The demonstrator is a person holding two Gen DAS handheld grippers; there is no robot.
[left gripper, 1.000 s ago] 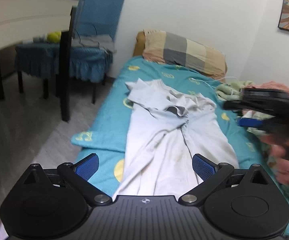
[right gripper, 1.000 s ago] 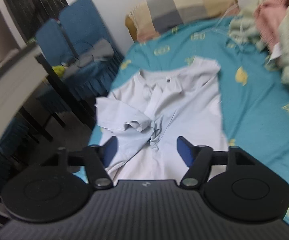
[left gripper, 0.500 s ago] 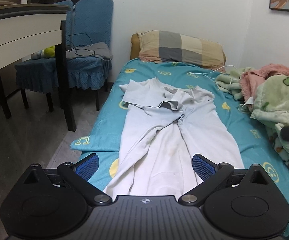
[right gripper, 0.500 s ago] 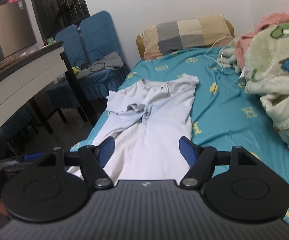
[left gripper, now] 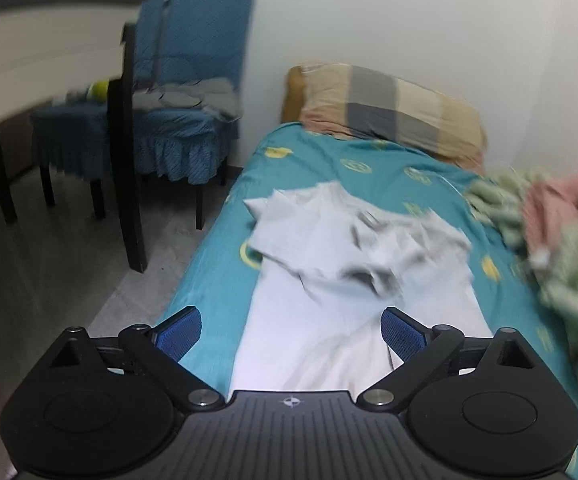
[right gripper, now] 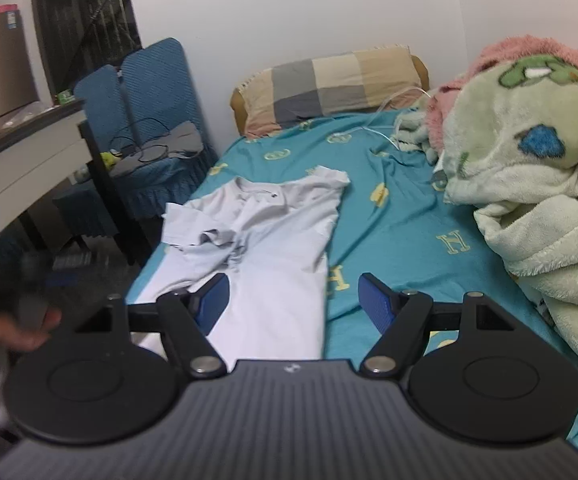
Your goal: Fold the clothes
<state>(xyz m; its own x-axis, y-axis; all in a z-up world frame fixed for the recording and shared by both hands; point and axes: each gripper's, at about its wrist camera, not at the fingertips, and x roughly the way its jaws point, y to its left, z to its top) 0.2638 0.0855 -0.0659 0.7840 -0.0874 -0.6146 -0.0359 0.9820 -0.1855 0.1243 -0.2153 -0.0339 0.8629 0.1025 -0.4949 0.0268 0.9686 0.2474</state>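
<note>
- Desk (right gripper: 29,164): stands far left, off the bed; not involved in the work.
- Blue chairs (left gripper: 193,80): beside the bed's left edge, with grey items and cables on the seat; clear of the work area.
- Left gripper (left gripper: 291,330): jaws spread wide, nothing between the blue pads (left gripper: 179,330). It hangs above the hem end of the garment, not touching it. The left view is motion-blurred.
- Pale grey shirt (right gripper: 265,240): lies lengthwise on the teal bedsheet (right gripper: 401,220), collar toward the checked pillow (right gripper: 329,84). One sleeve is turned in and bunched across the chest; the lower part hangs toward the bed's near-left edge. Folding appears barely begun.
- Right gripper (right gripper: 293,306): jaws likewise wide apart and empty, poised over the shirt's lower right edge and the bare sheet beside it.
- Fleece blankets (right gripper: 529,168): heaped on the bed's right side, near the shirt but not touching it.
- Risk: a pinch taken at the hem may catch the bedsheet with the shirt, dragging both.
- Risk: folding over the bunched sleeve would lock in a lump; it likely needs flattening first.
- Risk: the overhanging hem could slide floorward if pulled unevenly.
</note>
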